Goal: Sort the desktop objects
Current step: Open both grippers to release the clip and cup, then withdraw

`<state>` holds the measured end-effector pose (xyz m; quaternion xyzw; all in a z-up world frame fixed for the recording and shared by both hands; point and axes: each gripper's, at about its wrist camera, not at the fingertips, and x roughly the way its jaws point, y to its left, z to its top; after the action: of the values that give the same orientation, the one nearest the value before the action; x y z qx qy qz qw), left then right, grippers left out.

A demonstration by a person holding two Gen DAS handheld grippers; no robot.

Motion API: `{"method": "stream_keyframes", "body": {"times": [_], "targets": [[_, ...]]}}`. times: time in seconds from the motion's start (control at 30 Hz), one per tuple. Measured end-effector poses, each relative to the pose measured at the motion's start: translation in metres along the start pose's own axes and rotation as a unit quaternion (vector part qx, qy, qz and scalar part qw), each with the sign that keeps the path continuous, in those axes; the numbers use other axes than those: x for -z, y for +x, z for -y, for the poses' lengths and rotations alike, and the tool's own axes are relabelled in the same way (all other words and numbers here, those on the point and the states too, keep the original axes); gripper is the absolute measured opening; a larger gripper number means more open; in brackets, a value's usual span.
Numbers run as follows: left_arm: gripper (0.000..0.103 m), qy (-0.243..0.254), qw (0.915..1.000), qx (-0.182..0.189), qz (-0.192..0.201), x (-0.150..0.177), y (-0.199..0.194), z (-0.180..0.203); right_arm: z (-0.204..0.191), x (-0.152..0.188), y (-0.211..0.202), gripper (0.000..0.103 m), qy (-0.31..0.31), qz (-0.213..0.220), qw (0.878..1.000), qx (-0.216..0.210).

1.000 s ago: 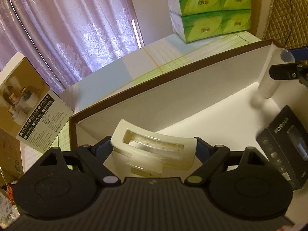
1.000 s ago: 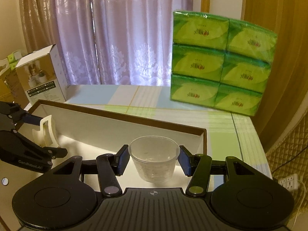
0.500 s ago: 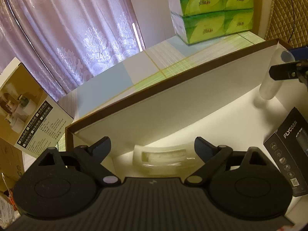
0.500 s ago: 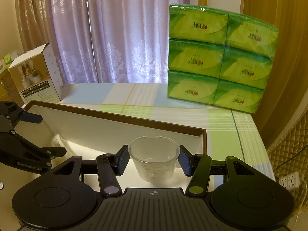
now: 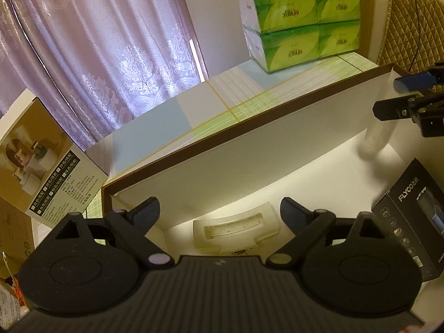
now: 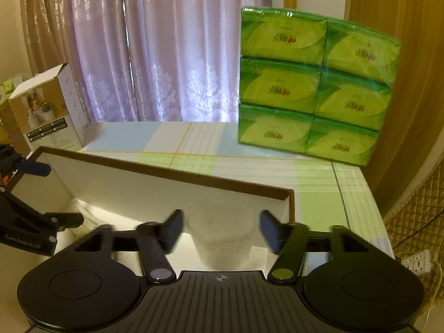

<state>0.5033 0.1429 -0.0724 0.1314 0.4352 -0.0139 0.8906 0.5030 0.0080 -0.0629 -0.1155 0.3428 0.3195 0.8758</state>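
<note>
Landmark = shallow brown-rimmed white cardboard tray (image 5: 249, 149) on the checked tabletop.

L gripper (image 5: 219, 213): jaws spread wide, holding nothing. Cream plastic rectangular holder w/ slot (image 5: 236, 229) lies flat on tray floor at the tray's near-left corner, directly below/ahead of the L jaws, centred in the gap but not touching either finger. Long axis runs roughly across, finger to finger.

R gripper (image 6: 220, 230): fingers blurred, parted w/ a gap each side of the clear plastic cup (image 6: 222, 236), so released, not gripping. Cup stands upright at the tray's far-right corner, close to the back wall. Whether its base is fully down on the floor: can't tell from blur.

Black Flyco box (image 5: 413, 227) sits in tray's right part, between holder and cup. R arm nearer cup, L nearer holder.

Judgement: both items look deposited; next prob. both grippers back out, fetch remaining stuff.
</note>
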Motion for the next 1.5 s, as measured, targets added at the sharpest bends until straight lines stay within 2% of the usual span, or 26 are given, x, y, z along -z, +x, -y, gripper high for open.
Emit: {"method": "stream_keyframes", "body": {"times": [0.03, 0.23, 0.57, 0.83, 1.03, 1.3, 1.5], "targets": [[0.093, -0.001, 1.0, 0.002, 0.001, 0.0, -0.001, 0.0, 0.001, 0.0, -0.003, 0.079, 0.001, 0.008, 1.0, 0.001], [0.094, -0.004, 1.0, 0.002, 0.003, 0.003, -0.015, -0.001, 0.002, -0.004, -0.019, 0.081, -0.007, 0.018, 1.0, -0.009], [0.099, -0.038, 0.9992, 0.009, 0.009, 0.013, -0.052, -0.005, 0.002, 0.007, -0.049, 0.094, 0.003, -0.012, 0.999, -0.035], [0.102, -0.074, 0.9972, 0.012, 0.008, 0.026, -0.09, -0.002, -0.002, 0.02, -0.08, 0.1, 0.02, -0.024, 0.999, -0.044], [0.102, -0.099, 0.9951, -0.004, 0.0, 0.038, -0.115, 0.001, -0.009, 0.028, -0.104, 0.101, 0.025, -0.026, 0.999, -0.039], [0.102, -0.113, 0.993, -0.03, 0.012, 0.054, -0.154, 0.011, -0.022, 0.037, -0.137, 0.101, 0.024, -0.026, 0.998, -0.043], [0.102, -0.127, 0.9913, -0.029, 0.015, 0.07, -0.181, 0.021, -0.032, 0.047, -0.163, 0.101, 0.022, -0.02, 0.998, -0.05]]}}
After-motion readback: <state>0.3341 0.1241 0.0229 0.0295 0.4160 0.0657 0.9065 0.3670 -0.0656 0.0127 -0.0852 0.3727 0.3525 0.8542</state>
